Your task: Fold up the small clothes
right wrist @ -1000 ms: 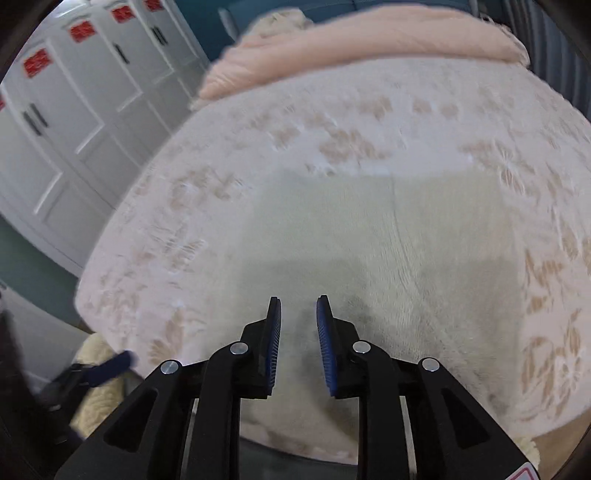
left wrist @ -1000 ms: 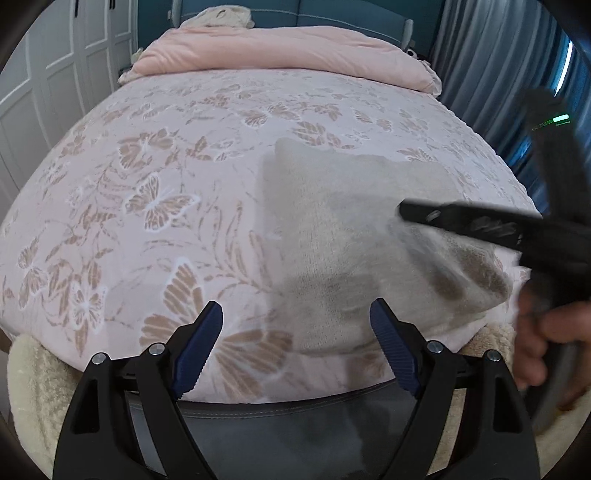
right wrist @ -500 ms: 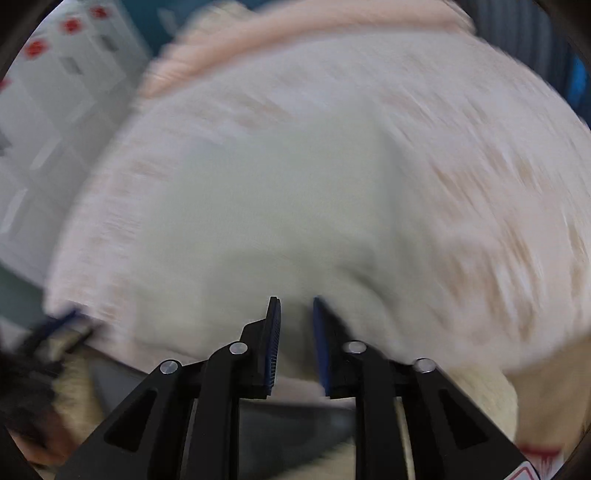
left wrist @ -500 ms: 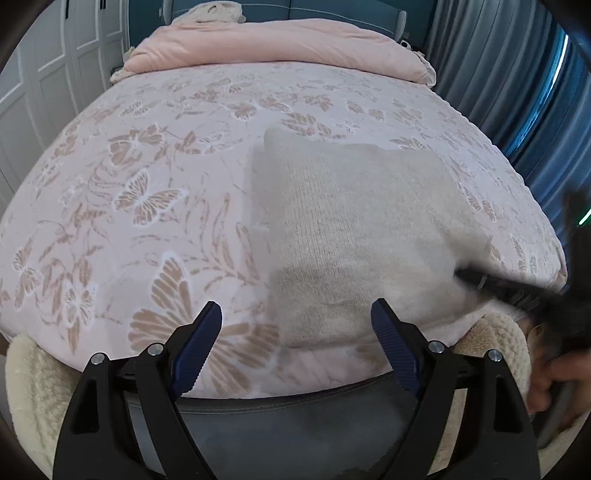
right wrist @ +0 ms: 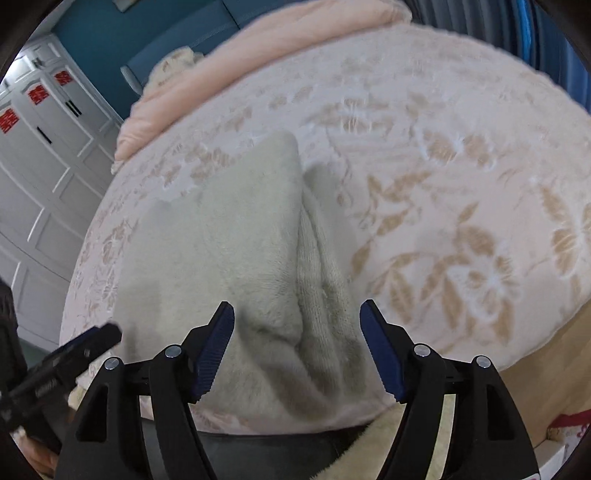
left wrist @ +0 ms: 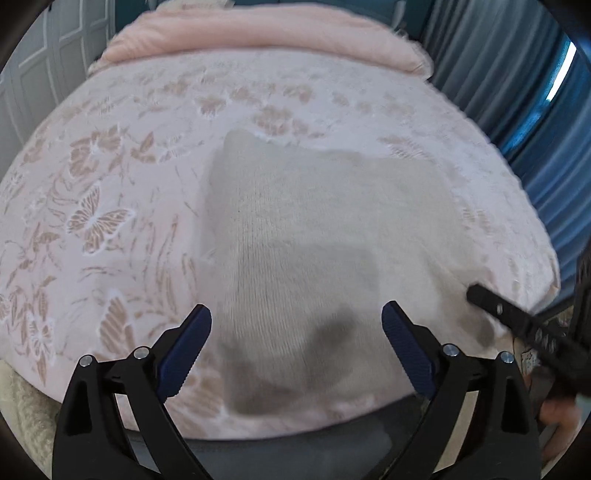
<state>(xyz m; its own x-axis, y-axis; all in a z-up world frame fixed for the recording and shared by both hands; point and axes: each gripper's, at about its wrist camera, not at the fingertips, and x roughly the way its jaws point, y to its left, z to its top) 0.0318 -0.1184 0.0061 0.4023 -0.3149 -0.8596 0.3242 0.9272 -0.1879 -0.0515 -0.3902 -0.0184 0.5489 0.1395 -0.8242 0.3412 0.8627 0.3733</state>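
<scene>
A cream knitted garment (left wrist: 314, 236) lies folded on the pink butterfly-print bed cover (left wrist: 110, 206), near the bed's front edge. My left gripper (left wrist: 297, 343) hovers over the garment's near part, its jaws opening wide, the pads off the cloth. In the right wrist view the garment (right wrist: 229, 251) shows its right side, with stacked folded layers (right wrist: 321, 280). My right gripper (right wrist: 297, 347) straddles that layered edge; its jaws are opening and the pads press on nothing. The right gripper's black finger (left wrist: 509, 314) shows at the garment's right corner in the left wrist view.
A rolled pink quilt (left wrist: 258, 33) lies at the head of the bed. White wardrobe doors (right wrist: 44, 155) stand to the left and blue curtains (left wrist: 517, 92) to the right. A fluffy cream blanket (left wrist: 22, 406) hangs below the bed's front edge.
My right gripper, shut a moment ago, has let its jaws spread and rolled over the garment's right edge. My left gripper has shifted right, over the garment, and widened a little.
</scene>
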